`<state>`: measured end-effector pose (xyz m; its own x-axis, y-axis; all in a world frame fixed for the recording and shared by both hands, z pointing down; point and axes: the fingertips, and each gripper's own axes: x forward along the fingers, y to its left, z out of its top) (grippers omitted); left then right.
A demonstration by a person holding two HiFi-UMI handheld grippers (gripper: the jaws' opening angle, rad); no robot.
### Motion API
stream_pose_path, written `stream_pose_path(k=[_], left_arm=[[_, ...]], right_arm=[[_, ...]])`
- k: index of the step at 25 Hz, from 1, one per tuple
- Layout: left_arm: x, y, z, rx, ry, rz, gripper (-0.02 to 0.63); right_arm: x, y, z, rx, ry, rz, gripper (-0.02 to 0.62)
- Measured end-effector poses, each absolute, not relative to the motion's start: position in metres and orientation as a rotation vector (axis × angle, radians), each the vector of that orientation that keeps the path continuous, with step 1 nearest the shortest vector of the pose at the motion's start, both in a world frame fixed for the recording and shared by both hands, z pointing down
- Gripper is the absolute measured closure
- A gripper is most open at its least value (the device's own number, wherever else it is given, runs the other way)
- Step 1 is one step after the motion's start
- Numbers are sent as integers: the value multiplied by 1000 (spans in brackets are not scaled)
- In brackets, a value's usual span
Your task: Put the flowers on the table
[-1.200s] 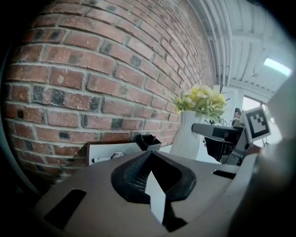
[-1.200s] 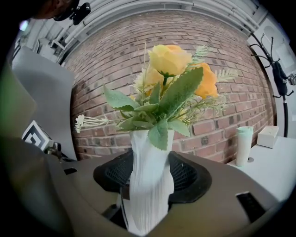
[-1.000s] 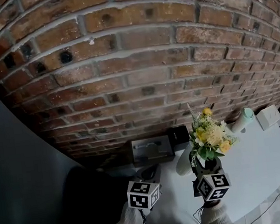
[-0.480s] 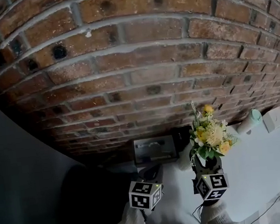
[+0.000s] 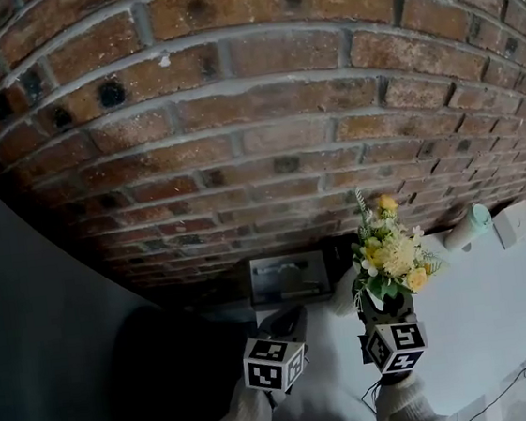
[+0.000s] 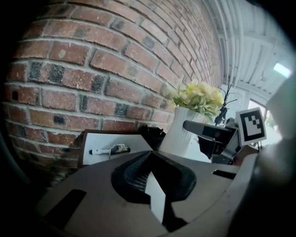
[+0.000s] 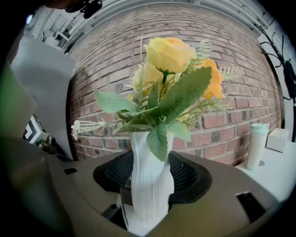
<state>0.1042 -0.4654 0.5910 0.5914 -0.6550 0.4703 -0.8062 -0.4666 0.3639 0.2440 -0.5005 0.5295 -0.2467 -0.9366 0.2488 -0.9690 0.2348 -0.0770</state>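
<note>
Little has moved in the last half second: the flowers [image 5: 388,255] have drifted slightly toward 9 o'clock in the head view, and both grippers are roughly where they were.

Jaws: the right gripper [image 7: 148,203] pinches the white ribbed vase [image 7: 150,180] low on its body, with the bouquet upright above it. The left gripper [image 6: 157,203] has its jaws drawn together on nothing. It hovers at 9 o'clock of the vase.

Position: the vase is over the near part of the white table [image 5: 486,307]. Whether its base touches the table cannot be told.

Risks (judgement):
- The load is top-heavy and gripped low, so a quick tilt or early release could tip it.
- The smooth ribbed surface may slip in the pads.
- The tray [image 5: 288,278] lies at 10 o'clock and the left gripper is close, so a sideways drift could knock either.
- The mint tumbler [image 5: 469,226] at 2 o'clock is well apart and poses little risk.

Writing: no words can be read. The cubes carry only black-and-white square markers. Any print on the tumbler and tray is too small to read.
</note>
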Motion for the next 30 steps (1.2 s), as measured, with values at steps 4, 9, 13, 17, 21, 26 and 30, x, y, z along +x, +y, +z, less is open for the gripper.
stream_pose_path(k=[4,9,13,17,21,26,30], left_arm=[[109,-459,589,2269,-1152,359,600],[112,-448,586,2278,-1141,360,600],[114,-438,584,2281,-1132,366,600],[115,-433,582,2289,-1127,362,600],[112,-429,581,2291,-1129,367,600],[104,-431,581,2279,-1145,366,600],[104,-432,578,2285,-1146,357,600]], right_arm=[[243,-491,532,1815,-2340,345,339],[241,-485,534,1819,-2341,361,339],[241,-481,537,1839,-2344,404,339],[240,-479,540,1837,-2353,449,339],[238,-477,540,1852,-2355,449,339],[235,-476,539,1841,-2358,434,337],[236,-472,539,1839,-2359,447,337]])
